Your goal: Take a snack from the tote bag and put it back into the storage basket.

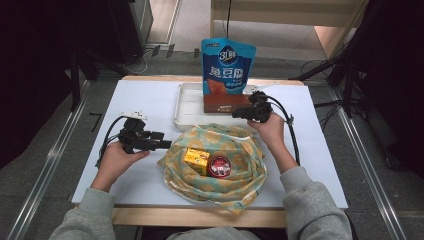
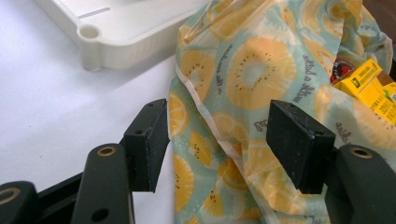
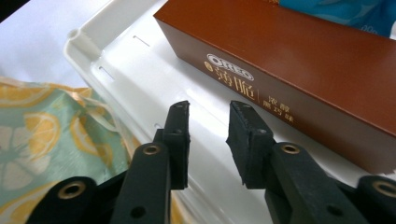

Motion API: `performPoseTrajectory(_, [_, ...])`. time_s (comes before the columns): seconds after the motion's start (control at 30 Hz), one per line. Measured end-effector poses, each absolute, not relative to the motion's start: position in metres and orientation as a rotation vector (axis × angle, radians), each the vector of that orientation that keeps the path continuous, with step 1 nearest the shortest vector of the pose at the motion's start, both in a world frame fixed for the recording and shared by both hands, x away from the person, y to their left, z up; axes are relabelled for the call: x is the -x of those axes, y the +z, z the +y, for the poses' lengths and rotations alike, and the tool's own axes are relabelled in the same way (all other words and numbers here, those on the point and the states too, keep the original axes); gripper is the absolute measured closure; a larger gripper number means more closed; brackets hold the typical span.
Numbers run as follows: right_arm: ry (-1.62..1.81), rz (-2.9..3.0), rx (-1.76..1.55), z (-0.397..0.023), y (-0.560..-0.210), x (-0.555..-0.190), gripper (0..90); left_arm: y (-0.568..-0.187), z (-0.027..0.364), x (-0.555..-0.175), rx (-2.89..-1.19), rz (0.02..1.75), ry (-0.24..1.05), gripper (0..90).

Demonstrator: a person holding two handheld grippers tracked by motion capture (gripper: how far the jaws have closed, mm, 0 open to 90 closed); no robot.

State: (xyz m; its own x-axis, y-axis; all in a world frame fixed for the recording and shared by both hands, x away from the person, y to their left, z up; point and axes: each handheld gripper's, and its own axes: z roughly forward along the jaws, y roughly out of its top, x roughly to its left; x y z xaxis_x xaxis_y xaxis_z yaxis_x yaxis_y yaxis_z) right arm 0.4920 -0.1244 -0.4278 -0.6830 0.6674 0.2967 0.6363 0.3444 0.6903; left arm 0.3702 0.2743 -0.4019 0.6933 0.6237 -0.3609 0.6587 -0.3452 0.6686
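Right gripper (image 1: 239,113) sits over the near right corner of the white tray (image 1: 186,107), held in the person's right hand (image 1: 271,131). In the right gripper view its jaws stand a little apart with nothing between them, pads bare, just short of the brown Oreo box (image 3: 299,70). The box lies in the tray, long side toward the jaws, gold lettering on the near face. Behind the box stands a blue snack pouch (image 1: 227,65), upright, leaning at the tray's far edge.

Left gripper (image 1: 166,145) is level on the white table (image 1: 145,95), in the left hand (image 1: 116,161), jaws pointing at the left edge of the lemon-print cloth (image 1: 220,170). In the left gripper view the jaws are spread wide; the cloth's hemmed edge (image 2: 210,121) lies between and beyond them, but neither pad presses on it. Whether a pad brushes the fabric cannot be told.

The cloth lies bunched and open in the middle of the table, just in front of the tray and touching or nearly touching its near rim. On it rest a small yellow carton (image 1: 196,160) and, just beside it on the right, a round red tin (image 1: 219,166). From the left gripper view the carton (image 2: 369,86) peeks over a fold, the tin partly hidden behind it.

Grey sleeves (image 1: 310,200) enter from the bottom edge.
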Motion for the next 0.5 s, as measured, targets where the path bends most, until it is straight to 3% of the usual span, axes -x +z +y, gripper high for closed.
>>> performPoseTrajectory(0.5, [1.262,2.574,-1.154,-0.131,-0.416,-0.47,53.7,-0.389,0.272,-0.368,-2.076,0.955,-0.065,41.6])
